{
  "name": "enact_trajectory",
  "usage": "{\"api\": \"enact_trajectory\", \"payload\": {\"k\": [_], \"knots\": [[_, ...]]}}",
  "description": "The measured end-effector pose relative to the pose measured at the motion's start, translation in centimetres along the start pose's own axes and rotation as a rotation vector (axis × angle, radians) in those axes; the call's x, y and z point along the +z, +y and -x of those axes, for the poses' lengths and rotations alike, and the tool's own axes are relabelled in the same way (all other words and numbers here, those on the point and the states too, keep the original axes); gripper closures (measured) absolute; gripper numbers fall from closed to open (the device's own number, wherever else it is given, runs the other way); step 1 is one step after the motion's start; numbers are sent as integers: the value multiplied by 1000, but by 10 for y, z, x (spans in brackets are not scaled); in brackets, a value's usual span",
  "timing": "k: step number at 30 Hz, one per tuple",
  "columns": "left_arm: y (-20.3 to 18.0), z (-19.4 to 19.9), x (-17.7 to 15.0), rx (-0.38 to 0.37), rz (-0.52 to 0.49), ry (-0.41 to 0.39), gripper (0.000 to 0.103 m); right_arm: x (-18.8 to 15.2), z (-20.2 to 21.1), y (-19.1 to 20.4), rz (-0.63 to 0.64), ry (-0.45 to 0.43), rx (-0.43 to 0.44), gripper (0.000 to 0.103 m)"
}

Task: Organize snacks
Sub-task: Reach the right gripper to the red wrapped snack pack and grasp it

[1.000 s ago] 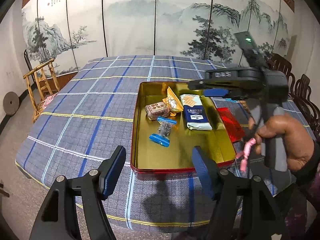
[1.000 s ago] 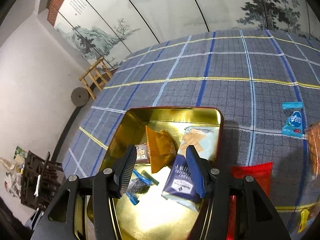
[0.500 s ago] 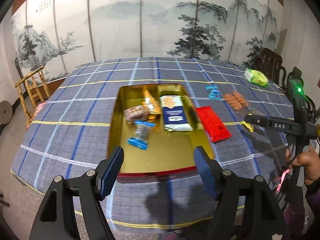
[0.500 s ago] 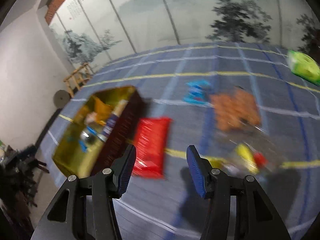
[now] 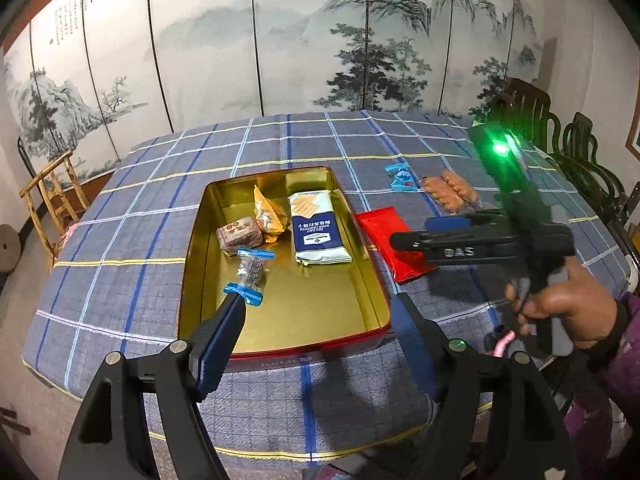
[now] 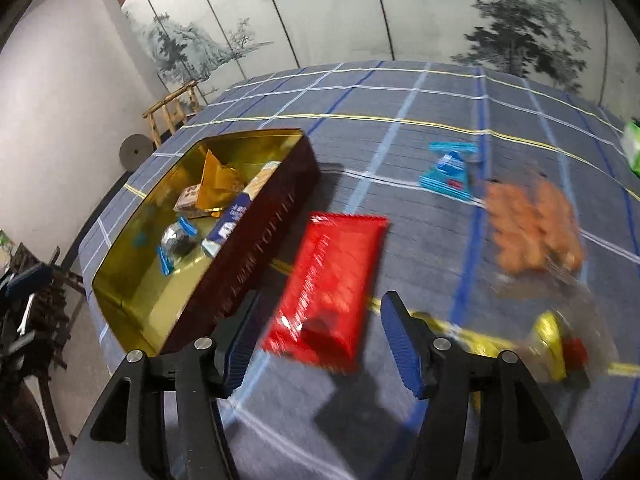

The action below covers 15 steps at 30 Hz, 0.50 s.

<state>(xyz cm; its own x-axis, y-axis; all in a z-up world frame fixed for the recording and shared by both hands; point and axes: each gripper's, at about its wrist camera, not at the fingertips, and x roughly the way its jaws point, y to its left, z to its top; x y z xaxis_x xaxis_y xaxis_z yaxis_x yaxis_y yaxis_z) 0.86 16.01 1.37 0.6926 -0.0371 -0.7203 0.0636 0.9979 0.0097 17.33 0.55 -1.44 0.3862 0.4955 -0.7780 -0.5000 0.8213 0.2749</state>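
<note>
The right gripper (image 6: 316, 344) has its jaws spread wide and holds nothing; it hangs low over the near end of the red packet (image 6: 328, 284), which lies flat on the checked tablecloth (image 6: 400, 152) just to the right of the gold tin (image 6: 256, 236). A second ago this gripper was above the tin, looking down on the snacks inside; it then swung out to the right across the loose items and has now come back to line up on the red packet. In the left wrist view its black body and the hand (image 5: 568, 308) that grips it sit right of the tin, with the fingers pointing left over the packet.

The left gripper (image 5: 320, 340) is also open and empty, held back at the near edge of the tin and hardly moved over the same second.

Inside the tin lie a blue-and-white cracker pack (image 5: 318, 228), an orange wrapper (image 5: 270, 214), a brown square cake (image 5: 239, 235) and a small blue-ended sweet (image 5: 250, 274). Still out on the cloth are the red packet, a blue sachet (image 6: 448, 172), an orange-brown pack (image 6: 532, 228) and a yellow and red item (image 6: 556, 344), blurred here.

The shift suggests the last drop is finished and the red packet is the next pick. Being flat and slippery, it will likely need a pinch across its near edge.
</note>
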Motion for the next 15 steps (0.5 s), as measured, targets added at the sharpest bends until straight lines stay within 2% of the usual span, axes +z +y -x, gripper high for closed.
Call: {"api": "enact_trajectory", "payload": {"k": [4,8,10,11,12,13,15], "knots": [[0,-7,0,-2,3,16,32,8,-20,1,-11,33,-8,30],[-1,-12,-1,-5,-1,24,32,9,-36,8,29,67,-71,27],[-1,-14,-1,-7,0,27,32,6,-37,13,68,54,-96,27],[-1,-14,-1,-7,1,28,32,5,-38,16,91,56,-116,30],[-1,-15,0,-7,2,29,32,2,-39,20,128,54,-149,39],[-2,-15,0,-6,4,31,32,0,-39,24,165,52,-178,44],[-3,-14,1,-6,6,32,32,-3,-34,25,179,57,-160,55]]}}
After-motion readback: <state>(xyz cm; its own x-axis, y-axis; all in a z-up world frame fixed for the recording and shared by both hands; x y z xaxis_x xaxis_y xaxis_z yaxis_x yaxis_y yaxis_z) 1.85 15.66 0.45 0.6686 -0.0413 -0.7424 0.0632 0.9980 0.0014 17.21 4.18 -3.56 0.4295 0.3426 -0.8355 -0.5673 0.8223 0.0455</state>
